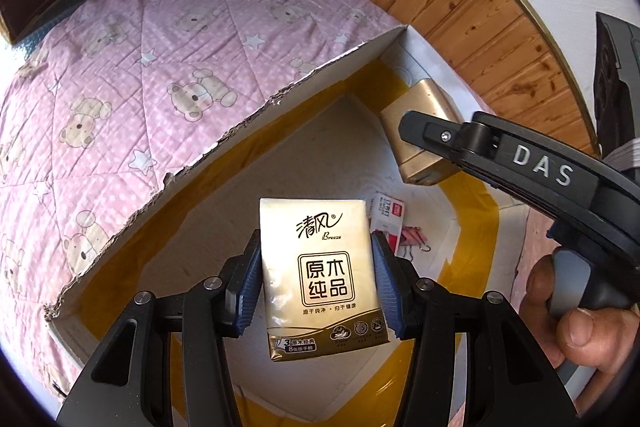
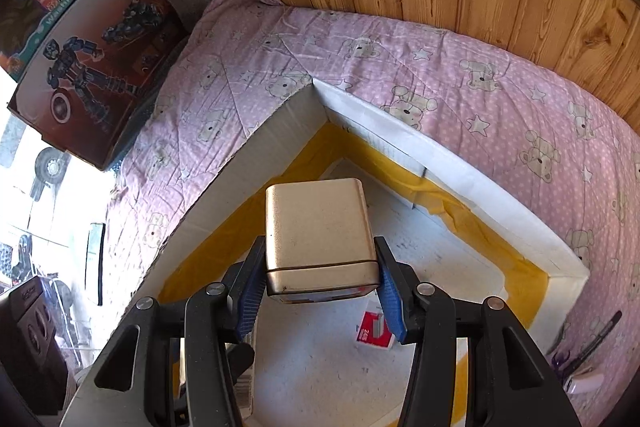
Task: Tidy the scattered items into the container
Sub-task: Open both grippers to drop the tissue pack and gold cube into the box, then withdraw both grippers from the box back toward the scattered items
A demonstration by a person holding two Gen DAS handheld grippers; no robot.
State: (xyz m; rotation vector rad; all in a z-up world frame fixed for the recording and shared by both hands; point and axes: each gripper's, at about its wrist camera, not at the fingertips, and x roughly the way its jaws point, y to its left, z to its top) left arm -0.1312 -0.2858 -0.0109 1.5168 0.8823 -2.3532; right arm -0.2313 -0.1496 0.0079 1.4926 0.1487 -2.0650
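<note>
Hovering over the open cardboard box (image 1: 256, 123), you have both loads directly above its floor: your left gripper (image 1: 316, 283) pinches the tissue pack (image 1: 320, 275) upright at centre frame, and your right gripper (image 2: 320, 287) clamps the gold tin (image 2: 320, 235), upper right in the left view.

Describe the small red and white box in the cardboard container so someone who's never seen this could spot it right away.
Find the white cardboard container with yellow tape along its inner edges, lying on the pink bear-print quilt. On its floor, below the gold tin in the right claw, lies the small red and white box. It is the only red thing lying flat there.
</note>
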